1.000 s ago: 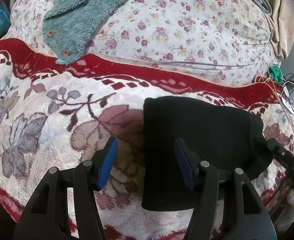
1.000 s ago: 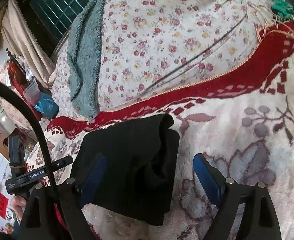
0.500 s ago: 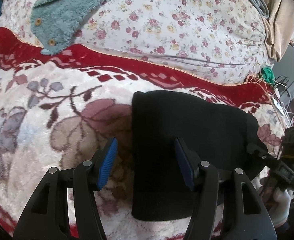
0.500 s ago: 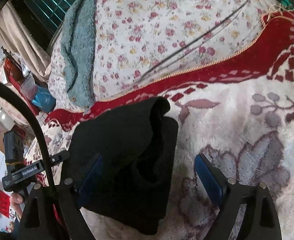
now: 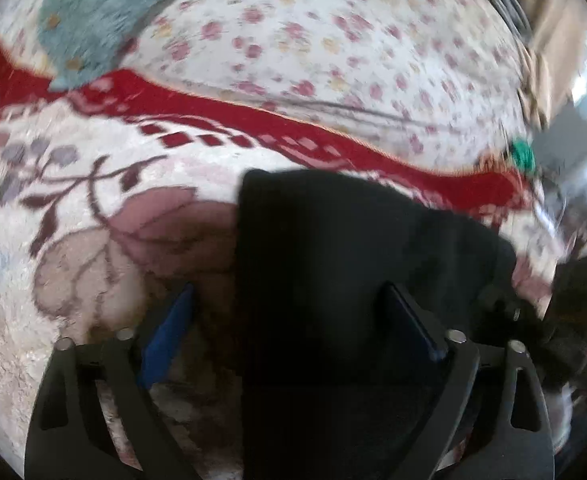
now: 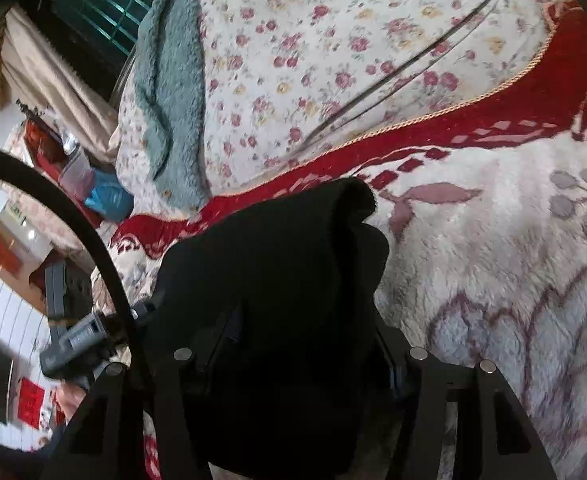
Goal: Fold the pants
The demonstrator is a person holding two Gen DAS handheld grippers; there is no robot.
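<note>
The black pants (image 5: 345, 264) lie folded into a compact block on the plush floral blanket (image 5: 93, 240). My left gripper (image 5: 289, 320) is open, its blue-padded jaws straddling the block's left edge; the right finger is over the cloth. In the right wrist view the pants (image 6: 277, 280) fill the middle, with a bulging rolled corner at the top. My right gripper (image 6: 309, 340) has its jaws on either side of the block's right end; the cloth hides both pads, so contact is unclear.
A teal fleece garment (image 5: 105, 12) lies on the rose-print quilt (image 5: 333, 40) behind the blanket's red border (image 5: 213, 108). The other gripper's body (image 6: 73, 332) shows at the left of the right wrist view. Room clutter lies beyond the bed's edges.
Both grippers have moved in over the ends of the folded pants. The right jaws have narrowed around the cloth. The left view is blurred from motion.
</note>
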